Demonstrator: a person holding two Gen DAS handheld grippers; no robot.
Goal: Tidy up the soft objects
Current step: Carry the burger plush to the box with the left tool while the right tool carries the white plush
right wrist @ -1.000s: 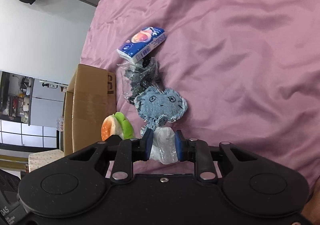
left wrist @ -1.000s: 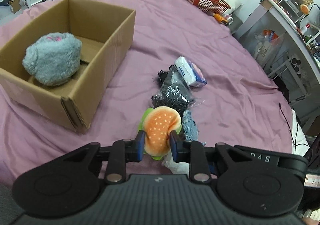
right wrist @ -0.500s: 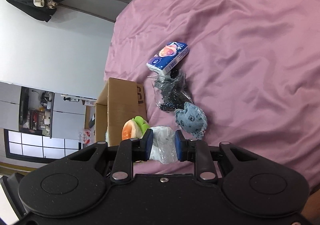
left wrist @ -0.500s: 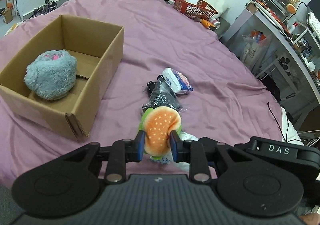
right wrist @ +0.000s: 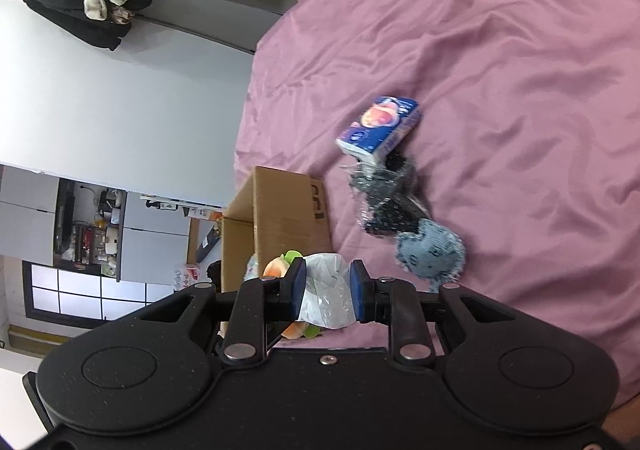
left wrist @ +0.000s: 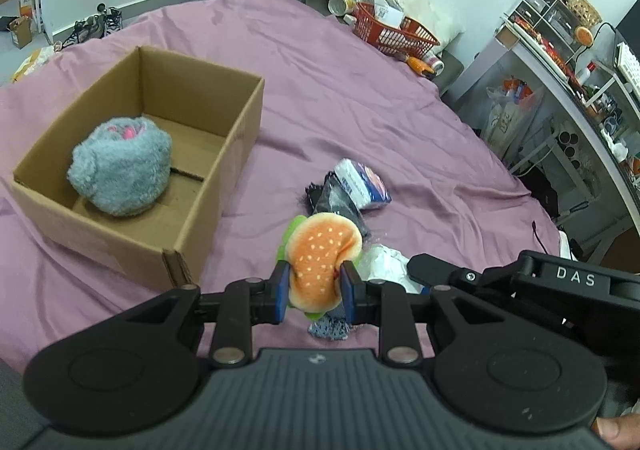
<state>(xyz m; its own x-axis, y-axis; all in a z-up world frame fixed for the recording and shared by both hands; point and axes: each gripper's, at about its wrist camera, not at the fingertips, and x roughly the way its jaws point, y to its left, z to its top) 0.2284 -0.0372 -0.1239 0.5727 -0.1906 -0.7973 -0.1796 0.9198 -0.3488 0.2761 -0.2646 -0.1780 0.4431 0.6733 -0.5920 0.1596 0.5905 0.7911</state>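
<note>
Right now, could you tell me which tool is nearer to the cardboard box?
Left. The left tool, gripping the burger toy, is beside the cardboard box; the right tool is farther out.

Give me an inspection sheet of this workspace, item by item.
Surface: wrinkled purple bedsheet.
Job's things: grey plush inside the open cardboard box; tissue pack, black packaged item and denim pouch lie on the sheet.
Clutter: red basket with bottles at the bed's far edge.
Grippers: left gripper shut on the burger plush; right gripper shut on a white plastic bag.
Cables: one dark cable at the bed's right edge.
Surroundings: crowded shelving unit, white walls.
</note>
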